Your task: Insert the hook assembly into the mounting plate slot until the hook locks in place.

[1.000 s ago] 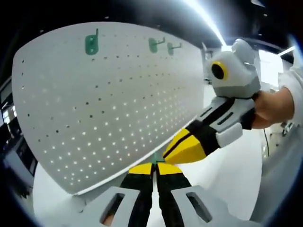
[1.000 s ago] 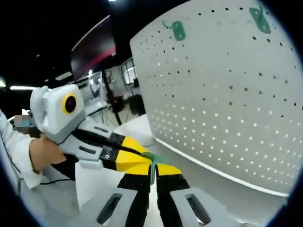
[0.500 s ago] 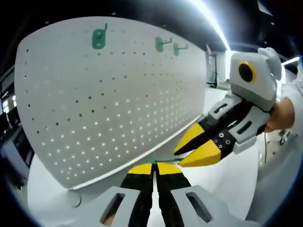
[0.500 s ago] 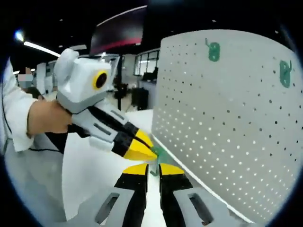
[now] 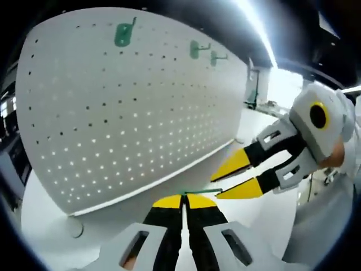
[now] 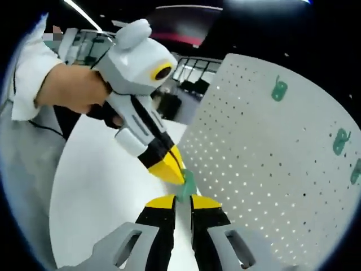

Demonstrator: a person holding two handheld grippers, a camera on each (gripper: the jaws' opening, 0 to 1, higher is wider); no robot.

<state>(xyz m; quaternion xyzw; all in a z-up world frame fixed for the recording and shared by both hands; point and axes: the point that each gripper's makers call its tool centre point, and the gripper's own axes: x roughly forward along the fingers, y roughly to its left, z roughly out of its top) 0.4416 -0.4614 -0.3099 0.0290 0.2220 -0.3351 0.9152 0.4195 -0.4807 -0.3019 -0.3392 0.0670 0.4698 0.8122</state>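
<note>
A white pegboard plate (image 5: 130, 113) stands upright on the white table, also seen as the pegboard plate (image 6: 271, 169) on the right of the right gripper view. Three green hooks (image 5: 123, 35) hang near its top edge. My left gripper (image 5: 182, 197) is shut on a loose green hook (image 5: 200, 192), whose thin rod points right. My right gripper (image 5: 215, 188) comes in from the right, open, its yellow tips either side of the rod's end. From the right gripper view, the left gripper (image 6: 178, 179) pinches the green hook (image 6: 187, 183) just above my open right gripper (image 6: 183, 200).
The white table (image 6: 101, 192) spreads left of the board. A person's hand and white sleeve (image 6: 34, 84) hold the left gripper. A round foot (image 5: 73, 227) sits at the board's lower corner. Dark room and ceiling lights lie behind.
My right gripper's jaws have spread apart and let go of the green hook, which stays in the shut left gripper. Both cameras have swung, and the board has shifted in view.
</note>
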